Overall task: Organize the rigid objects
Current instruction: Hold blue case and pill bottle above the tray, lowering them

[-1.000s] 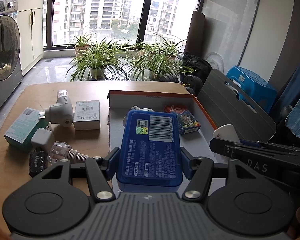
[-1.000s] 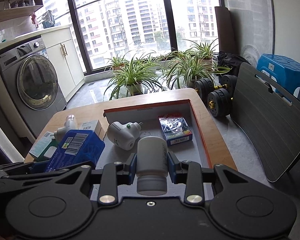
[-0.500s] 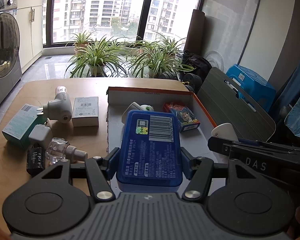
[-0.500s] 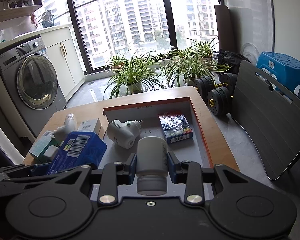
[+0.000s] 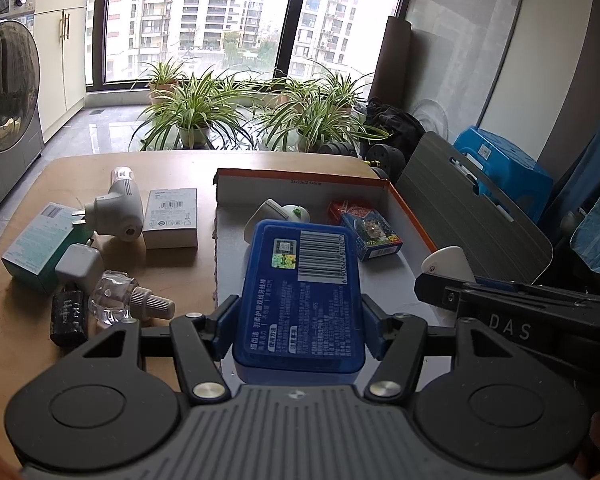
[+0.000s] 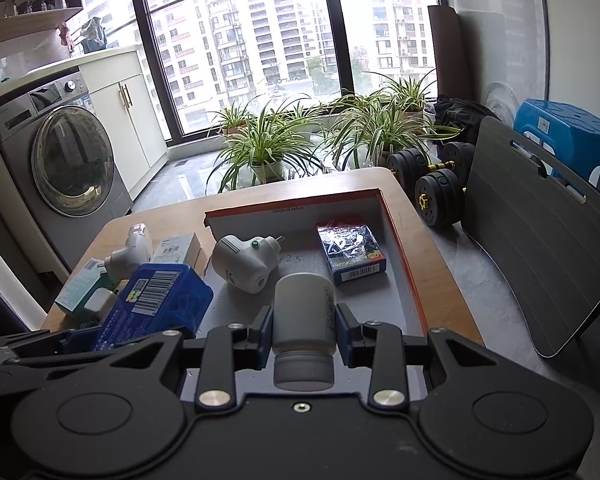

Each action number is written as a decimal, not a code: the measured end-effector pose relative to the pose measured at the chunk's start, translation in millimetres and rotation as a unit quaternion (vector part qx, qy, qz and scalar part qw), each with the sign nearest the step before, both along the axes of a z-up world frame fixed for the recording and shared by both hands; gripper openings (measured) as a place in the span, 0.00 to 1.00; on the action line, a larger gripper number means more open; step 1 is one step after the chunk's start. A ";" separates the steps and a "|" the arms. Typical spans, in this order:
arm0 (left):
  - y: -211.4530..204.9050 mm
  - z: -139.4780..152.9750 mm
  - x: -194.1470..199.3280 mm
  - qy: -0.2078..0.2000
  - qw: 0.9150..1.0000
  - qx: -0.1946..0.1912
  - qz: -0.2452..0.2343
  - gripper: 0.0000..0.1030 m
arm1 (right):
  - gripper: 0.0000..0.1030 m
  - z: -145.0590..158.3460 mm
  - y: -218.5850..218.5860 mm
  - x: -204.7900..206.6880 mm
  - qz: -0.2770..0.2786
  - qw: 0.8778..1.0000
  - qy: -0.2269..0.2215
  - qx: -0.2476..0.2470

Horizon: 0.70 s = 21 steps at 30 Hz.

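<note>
Left tongs (image 5: 298, 330): I am gripping the blue case (image 5: 300, 294) by its long sides; its long axis is running away from me, barcode end pointing toward the desk's far edge.
Right tongs (image 6: 303, 334): I am clamping the white bottle (image 6: 304, 322); its long axis is lying along the fingers, cap toward me, base pointing away.
Where: both are hanging over the near end of the orange-rimmed box (image 6: 404, 264), the case at its left edge.
In the box: a white plug (image 6: 246, 262) and a card pack (image 6: 350, 254) are lying near its far wall.
</note>
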<state>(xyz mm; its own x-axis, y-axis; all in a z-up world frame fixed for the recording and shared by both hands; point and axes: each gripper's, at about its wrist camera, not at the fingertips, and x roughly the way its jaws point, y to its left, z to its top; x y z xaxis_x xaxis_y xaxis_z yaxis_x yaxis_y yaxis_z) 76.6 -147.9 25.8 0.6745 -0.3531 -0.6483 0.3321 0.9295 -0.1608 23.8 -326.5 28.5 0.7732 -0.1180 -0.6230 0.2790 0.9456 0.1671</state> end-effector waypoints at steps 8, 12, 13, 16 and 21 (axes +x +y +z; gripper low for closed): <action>0.5 -3.1 2.8 0.004 1.000 0.000 0.001 0.61 | 0.39 -1.8 -0.1 3.8 0.000 1.000 0.004 0.002; 0.7 -3.3 2.8 0.004 1.000 -0.001 0.001 0.61 | 0.39 -3.1 0.2 5.1 0.000 1.000 0.005 0.001; 0.3 -3.2 3.3 0.004 1.000 0.000 0.001 0.61 | 0.39 -3.2 0.3 5.2 0.000 1.000 0.006 0.001; -0.2 -4.0 4.1 0.005 1.000 0.000 0.001 0.61 | 0.39 -3.0 0.1 5.1 0.000 1.000 0.005 0.002; 0.0 -4.1 4.3 0.006 1.000 0.000 0.001 0.61 | 0.39 -5.7 -0.9 6.7 0.000 1.000 0.007 0.002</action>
<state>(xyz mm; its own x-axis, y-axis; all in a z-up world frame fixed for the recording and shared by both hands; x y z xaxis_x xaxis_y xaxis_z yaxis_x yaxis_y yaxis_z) 80.9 -147.9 21.7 0.6681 -0.3512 -0.6560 0.3283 0.9303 -0.1637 30.4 -327.4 22.8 0.7639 -0.1152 -0.6349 0.2812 0.9450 0.1669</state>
